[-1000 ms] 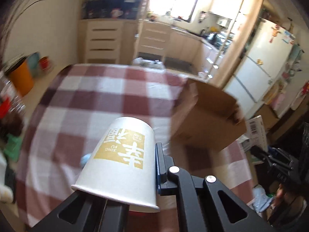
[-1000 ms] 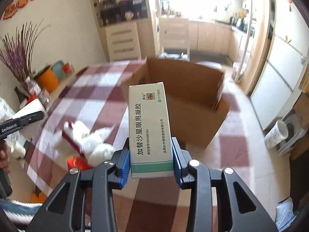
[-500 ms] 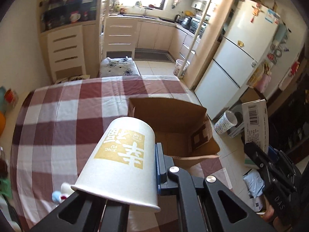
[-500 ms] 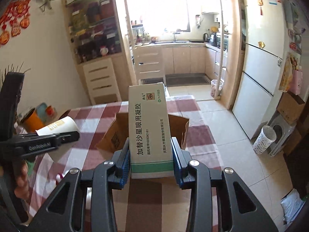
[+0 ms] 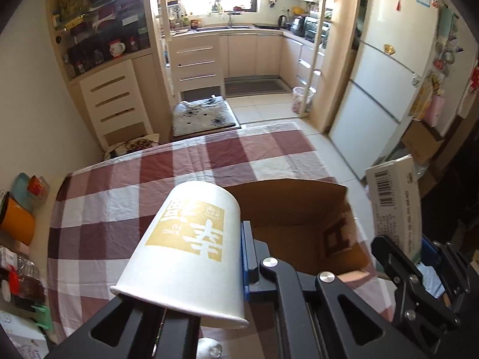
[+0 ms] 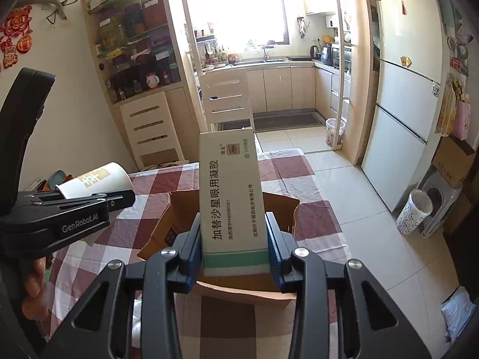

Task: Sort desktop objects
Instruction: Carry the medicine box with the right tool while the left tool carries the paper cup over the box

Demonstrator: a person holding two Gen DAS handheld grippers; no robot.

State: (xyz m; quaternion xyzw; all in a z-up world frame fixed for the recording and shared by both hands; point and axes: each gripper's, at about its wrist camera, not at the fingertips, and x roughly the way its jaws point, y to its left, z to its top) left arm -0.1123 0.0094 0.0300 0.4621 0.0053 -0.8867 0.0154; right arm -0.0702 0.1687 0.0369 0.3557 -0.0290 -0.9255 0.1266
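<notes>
A sunlit kitchen with a tall white fridge fills the background, and nearer to us a surface under a red-and-white checked cloth carries an open cardboard box with its flaps up. We hold one item in each claw, both above the surface, apparently to drop them into the box one after the other.

Our left claw is closed on a white paper cup with a gold label. The cup lies tilted, base pointing away toward 12 o'clock and rim toward us (a sideways grip across the wall, which looks likely to squash thin paper if squeezed harder). The left camera shows the box at 3 o'clock of the cup, so the cup seems to sit beside the opening rather than over it.

Our right claw is clamped on the lower end of a white and green medicine carton, standing upright between the blue pads. The box opening lies directly behind and beneath it, so we judge this carton is the one ready to be let go first. Seen from the right camera, the left claw and its cup wait at 9 o'clock, clear of the box.
</notes>
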